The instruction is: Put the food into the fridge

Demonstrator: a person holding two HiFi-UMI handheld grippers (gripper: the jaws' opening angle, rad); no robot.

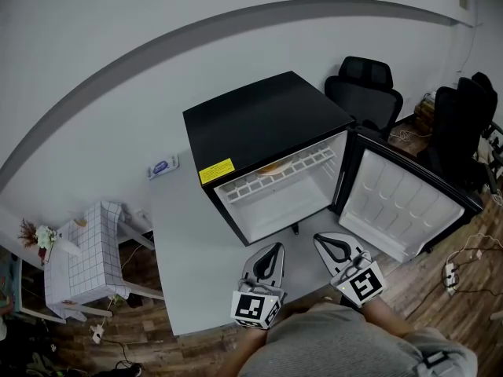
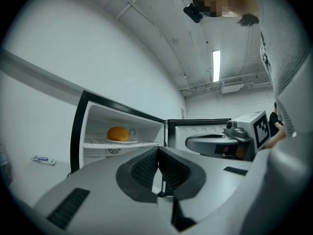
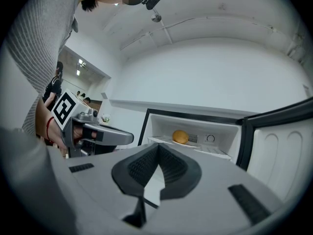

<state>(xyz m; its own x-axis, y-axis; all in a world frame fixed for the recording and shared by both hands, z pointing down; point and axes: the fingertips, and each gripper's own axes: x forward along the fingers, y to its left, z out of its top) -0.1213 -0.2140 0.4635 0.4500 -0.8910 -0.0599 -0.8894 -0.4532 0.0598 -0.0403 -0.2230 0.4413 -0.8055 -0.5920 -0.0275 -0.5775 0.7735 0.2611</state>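
Jaws of left gripper (image 1: pixel 277 247) and right gripper (image 1: pixel 317 238) meet, empty.

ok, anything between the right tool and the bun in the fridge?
Nothing. Head view shows only bare table between the right tool and the open fridge; right gripper view sees the bun unobstructed on its shelf.

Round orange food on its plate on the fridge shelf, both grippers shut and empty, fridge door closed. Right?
Not quite: the fridge door stands wide open, as the head view shows. Otherwise right: round orange food on its plate on the shelf, left gripper and right gripper shut and empty.
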